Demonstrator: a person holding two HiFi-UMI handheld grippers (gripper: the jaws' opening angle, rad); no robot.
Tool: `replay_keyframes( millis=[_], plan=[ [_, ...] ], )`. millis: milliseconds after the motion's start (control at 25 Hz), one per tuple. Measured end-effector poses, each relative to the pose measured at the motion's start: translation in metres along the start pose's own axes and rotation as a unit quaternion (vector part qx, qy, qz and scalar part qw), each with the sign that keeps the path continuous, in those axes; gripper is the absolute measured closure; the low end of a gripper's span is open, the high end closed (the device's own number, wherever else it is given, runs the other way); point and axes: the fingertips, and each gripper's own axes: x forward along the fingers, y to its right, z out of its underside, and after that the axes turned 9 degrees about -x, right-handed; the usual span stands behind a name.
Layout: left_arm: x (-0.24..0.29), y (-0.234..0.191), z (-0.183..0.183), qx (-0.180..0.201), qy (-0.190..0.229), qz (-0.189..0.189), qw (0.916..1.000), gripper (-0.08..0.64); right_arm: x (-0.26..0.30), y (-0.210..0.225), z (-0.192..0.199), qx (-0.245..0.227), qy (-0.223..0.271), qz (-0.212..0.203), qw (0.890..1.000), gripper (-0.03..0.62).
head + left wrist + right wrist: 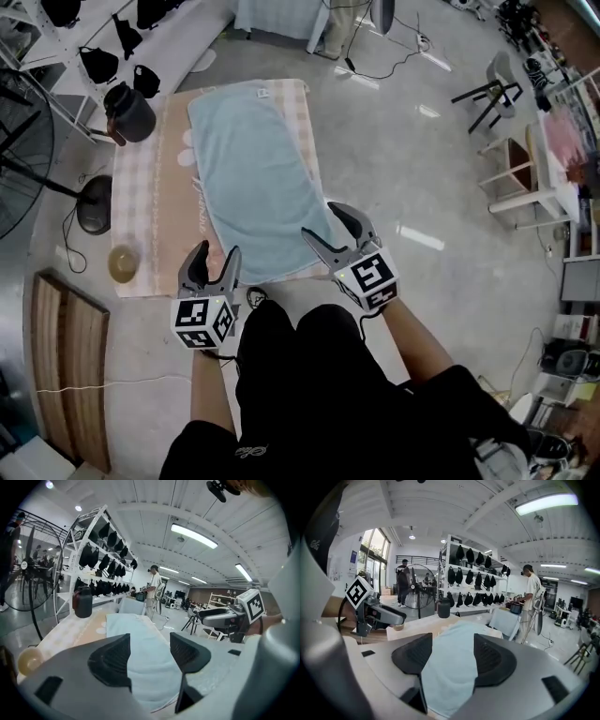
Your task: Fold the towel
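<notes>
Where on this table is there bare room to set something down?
The widest bare patch is the left strip of the table cover, between the towel and the left edge, with the dark jug at its far end and the bowl at its near end. Right of the towel only a sliver shows. Left gripper and right gripper crowd the near edge.

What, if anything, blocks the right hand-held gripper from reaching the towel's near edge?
Probably nothing, so likely yes. The right hand-held gripper is open at the near right corner of the light blue towel, which lies flat on the checked mat with nothing on it there.
</notes>
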Motion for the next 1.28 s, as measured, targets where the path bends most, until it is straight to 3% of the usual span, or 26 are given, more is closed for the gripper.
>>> replay_keyframes(
  millis=[160,640,960,1280],
  plan=[
    [0.024,-0.017,0.018,-0.008,-0.038,0.002,0.9992,0.311,0.012,0.012,0.024,0.015,-0.033,0.007,0.999,0.339],
    [0.063,-0.025,0.096,-0.039,-0.115,-0.050,0.9914,0.311,0.035,0.025,0.124,0.058,-0.104,-0.039,0.992,0.339],
    [0.060,-0.042,0.175,-0.045,-0.193,-0.113,0.9736,0.311,0.036,0.018,0.208,0.085,-0.168,-0.070,0.980,0.339],
    [0.049,-0.056,0.212,-0.070,-0.221,-0.161,0.9593,0.311,0.040,0.003,0.258,0.109,-0.209,-0.094,0.967,0.339]
  ],
)
